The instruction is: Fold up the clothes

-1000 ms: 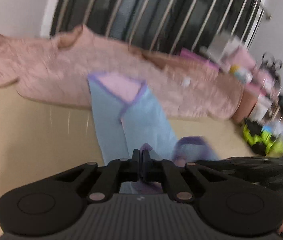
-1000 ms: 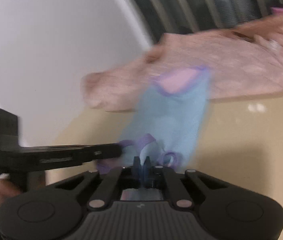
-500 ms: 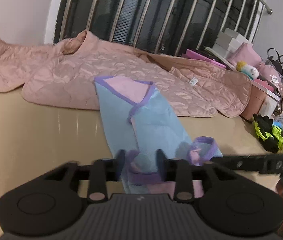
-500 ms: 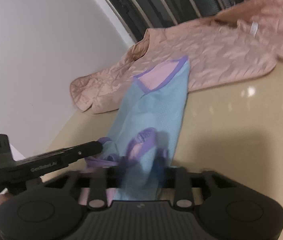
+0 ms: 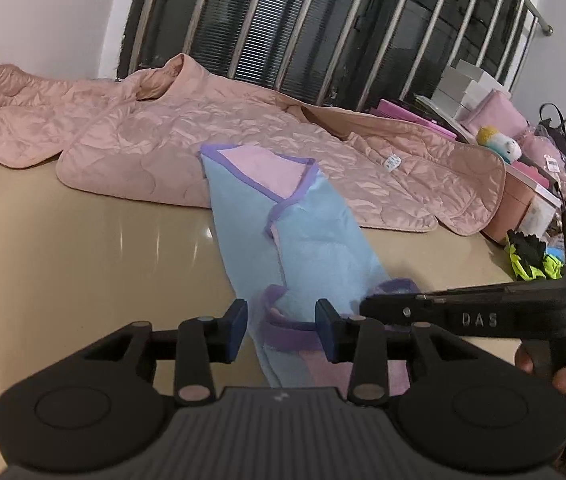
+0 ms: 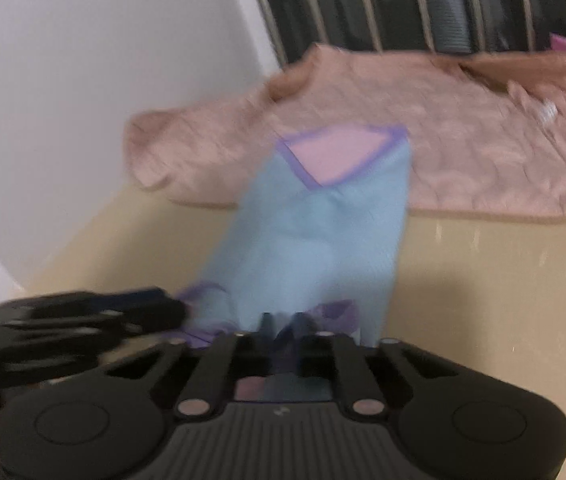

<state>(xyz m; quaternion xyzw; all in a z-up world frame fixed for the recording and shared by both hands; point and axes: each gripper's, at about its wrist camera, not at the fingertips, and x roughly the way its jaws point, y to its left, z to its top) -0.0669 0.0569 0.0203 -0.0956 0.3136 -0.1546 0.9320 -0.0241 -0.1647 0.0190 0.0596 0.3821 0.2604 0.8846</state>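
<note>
A light blue garment [image 5: 307, 240] with purple trim and pink lining lies lengthwise on the beige table [image 5: 83, 260], its far end resting on a pink quilted jacket [image 5: 203, 136]. My left gripper [image 5: 282, 328] stands open at the garment's near end, with the purple hem lying between its fingers but not pinched. In the blurred right wrist view, my right gripper [image 6: 283, 326] has its jaws together on the near purple-edged end of the blue garment [image 6: 323, 240]. Its finger reaches in from the right in the left wrist view.
The pink jacket [image 6: 443, 140] spreads along the back of the table under a barred window [image 5: 323, 20]. Boxes, a plush toy [image 5: 499, 144] and a neon green-and-black item [image 5: 531, 260] crowd the right end. A hand [image 5: 563, 372] grips the right tool.
My left gripper went from shut to open over the hem and stayed there. The right gripper opened, then closed on the garment's near end while swinging sideways.
</note>
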